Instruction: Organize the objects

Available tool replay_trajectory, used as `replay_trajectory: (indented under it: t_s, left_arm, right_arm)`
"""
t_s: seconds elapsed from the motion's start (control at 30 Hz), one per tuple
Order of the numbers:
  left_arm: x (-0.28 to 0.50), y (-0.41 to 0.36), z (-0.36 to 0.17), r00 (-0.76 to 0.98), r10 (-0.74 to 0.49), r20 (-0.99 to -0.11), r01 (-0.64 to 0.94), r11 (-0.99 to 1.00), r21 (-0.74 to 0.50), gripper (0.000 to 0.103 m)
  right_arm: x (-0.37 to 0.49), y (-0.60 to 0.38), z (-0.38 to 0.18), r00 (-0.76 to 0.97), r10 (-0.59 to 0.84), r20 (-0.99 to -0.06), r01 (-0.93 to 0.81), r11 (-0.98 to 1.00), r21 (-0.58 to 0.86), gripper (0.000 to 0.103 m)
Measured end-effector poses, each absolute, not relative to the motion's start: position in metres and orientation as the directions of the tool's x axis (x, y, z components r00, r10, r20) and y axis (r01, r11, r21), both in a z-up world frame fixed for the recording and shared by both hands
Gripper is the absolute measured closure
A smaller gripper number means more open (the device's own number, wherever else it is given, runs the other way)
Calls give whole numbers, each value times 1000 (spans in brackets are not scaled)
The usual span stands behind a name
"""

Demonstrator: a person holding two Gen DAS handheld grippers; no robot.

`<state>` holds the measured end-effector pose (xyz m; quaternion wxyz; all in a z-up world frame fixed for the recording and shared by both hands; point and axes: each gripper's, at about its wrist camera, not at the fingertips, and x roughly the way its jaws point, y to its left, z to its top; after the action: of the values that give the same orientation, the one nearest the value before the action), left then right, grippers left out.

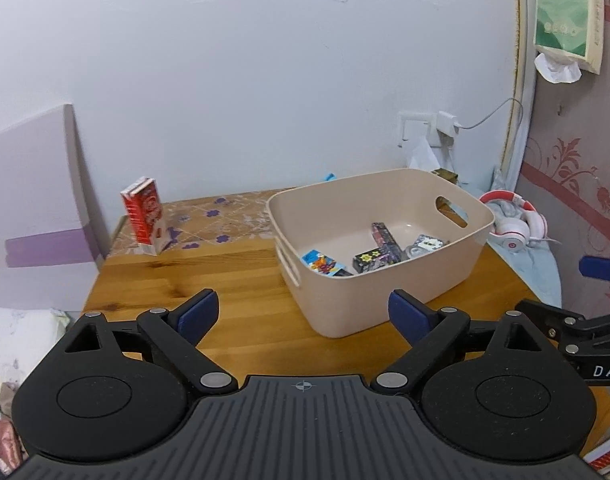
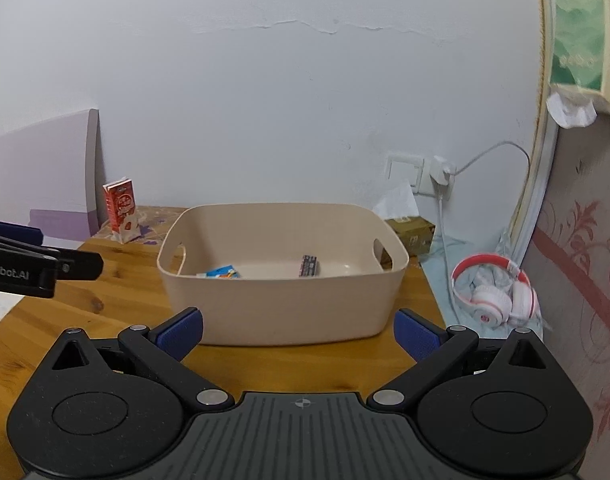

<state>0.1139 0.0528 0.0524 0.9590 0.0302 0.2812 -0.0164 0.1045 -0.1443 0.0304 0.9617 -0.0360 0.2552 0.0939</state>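
Observation:
A beige plastic basket (image 1: pixel 385 300) with handle slots stands on the wooden table (image 1: pixel 225 292); it also shows in the right wrist view (image 2: pixel 281 312). Several small printed boxes lie in it, among them a blue one (image 1: pixel 323 262) and a dark one (image 1: pixel 385 238). A red and white carton (image 1: pixel 143 216) stands upright at the table's far left, also in the right wrist view (image 2: pixel 121 210). My left gripper (image 1: pixel 303 316) is open and empty in front of the basket. My right gripper (image 2: pixel 299 334) is open and empty, close to the basket's near wall.
White and red headphones (image 2: pixel 493 296) lie on a light cloth right of the table. A wall socket with a charger and cable (image 2: pixel 439 172) sits behind. A brown box (image 2: pixel 411 234) stands behind the basket. A purple and white panel (image 1: pixel 37 216) leans at the left.

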Motion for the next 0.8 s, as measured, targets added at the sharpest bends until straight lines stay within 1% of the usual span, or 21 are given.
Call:
replay_trajectory:
  t_s: [0.2,0.4,0.67,0.8]
  left_arm:
    - [87,52,46,833,-22,-553,60,997,50,9]
    - [62,55,37,816,-23,-577,53,998,34,9]
    - [37,54,33,799,-60,-599,75,997,1,9]
    - [25,50,34,811,-46,-583,72,997,22,9]
  right_arm:
    - [79,-150,21,840,151,-522,-169,985,13,0]
    - [58,-159,18,841,153,-520,-155,987,40,0]
    - [36,-162,20,842,142,-520,-149,988,29,0]
    - [28,-159,23,847,124,-518,-150,989,-8,0]
